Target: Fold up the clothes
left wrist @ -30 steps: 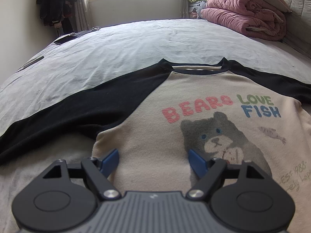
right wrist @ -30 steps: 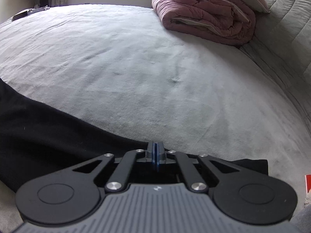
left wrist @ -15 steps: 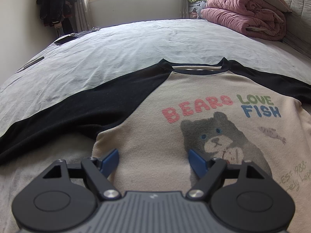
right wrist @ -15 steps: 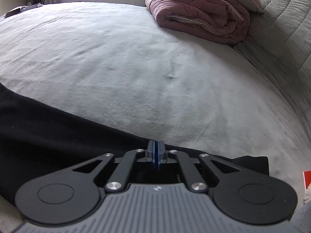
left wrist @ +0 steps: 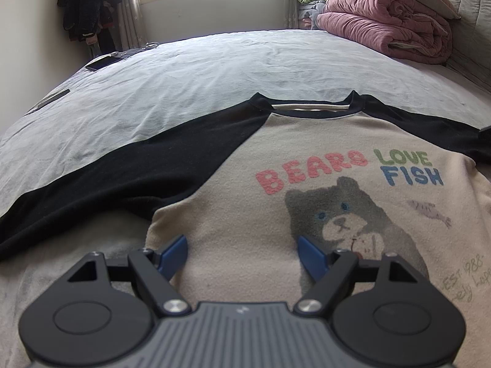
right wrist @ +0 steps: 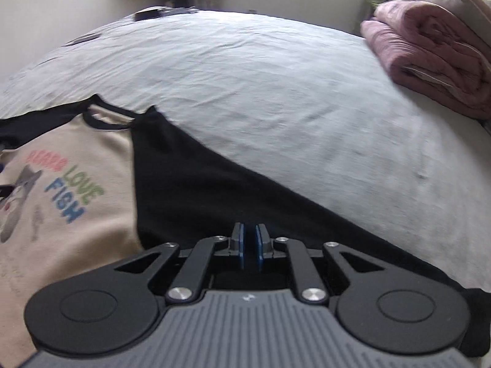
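A cream raglan shirt [left wrist: 239, 202] with black sleeves and a bear print lies face up, spread flat on the grey bed [left wrist: 214, 70]. My left gripper [left wrist: 242, 242] hovers open over the shirt's lower left body, with nothing between its wide-spread blue fingers. The left sleeve [left wrist: 122, 178] stretches out to the left. In the right wrist view the same shirt [right wrist: 92, 214] sits at the left and its right sleeve [right wrist: 214, 196] runs flat under my right gripper [right wrist: 250, 230]. That gripper's fingers stand a narrow gap apart just above the sleeve.
A folded pink quilt [left wrist: 383, 30] and pillows sit at the bed's far right by the padded headboard [left wrist: 472, 15]. A dark phone [left wrist: 101, 63] and a flat strip [left wrist: 52, 98] lie near the bed's far left edge. Dark clothes [left wrist: 86, 6] hang in the corner.
The right gripper has swung left and drawn back, bringing the shirt's print into view. Its fingers, pressed together before, now stand slightly apart. The left gripper has not moved.
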A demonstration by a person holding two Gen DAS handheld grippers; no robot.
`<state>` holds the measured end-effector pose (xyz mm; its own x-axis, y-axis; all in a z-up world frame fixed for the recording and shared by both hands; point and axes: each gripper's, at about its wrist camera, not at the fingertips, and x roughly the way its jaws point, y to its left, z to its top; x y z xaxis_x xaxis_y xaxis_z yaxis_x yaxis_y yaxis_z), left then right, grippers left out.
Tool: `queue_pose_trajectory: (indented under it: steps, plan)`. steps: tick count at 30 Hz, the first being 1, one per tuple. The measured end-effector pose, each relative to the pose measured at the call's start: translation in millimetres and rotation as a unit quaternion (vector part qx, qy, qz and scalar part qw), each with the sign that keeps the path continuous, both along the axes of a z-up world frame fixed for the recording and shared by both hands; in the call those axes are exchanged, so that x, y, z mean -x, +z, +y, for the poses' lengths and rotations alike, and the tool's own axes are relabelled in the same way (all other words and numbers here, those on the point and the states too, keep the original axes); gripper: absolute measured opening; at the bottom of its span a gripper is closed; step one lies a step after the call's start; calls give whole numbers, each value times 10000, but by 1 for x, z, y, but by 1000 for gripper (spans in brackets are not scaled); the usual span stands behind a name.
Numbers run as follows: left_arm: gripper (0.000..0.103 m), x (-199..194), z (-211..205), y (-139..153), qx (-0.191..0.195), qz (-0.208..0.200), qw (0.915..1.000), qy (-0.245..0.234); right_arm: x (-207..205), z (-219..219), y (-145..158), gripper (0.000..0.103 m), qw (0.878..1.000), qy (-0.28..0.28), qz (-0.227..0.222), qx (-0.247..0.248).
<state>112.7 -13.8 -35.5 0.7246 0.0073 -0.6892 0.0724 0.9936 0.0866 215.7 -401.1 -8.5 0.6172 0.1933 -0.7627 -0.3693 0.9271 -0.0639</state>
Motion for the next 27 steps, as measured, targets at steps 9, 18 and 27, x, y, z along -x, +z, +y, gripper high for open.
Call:
queue_pose_trajectory:
  steps: [9,18,27]
  plan:
    - [81,-1,0,1,32,44,10000,-16,10,4,-8,13,9969,529,563,-170]
    - [81,0,-1,1,21,38,10000,-19,-6,-118,-9,24,9777,-2045,474,1]
    - [81,0,-1,0,18,31,10000,-18,20,-206,-9,33,9379,-3415,607,-2]
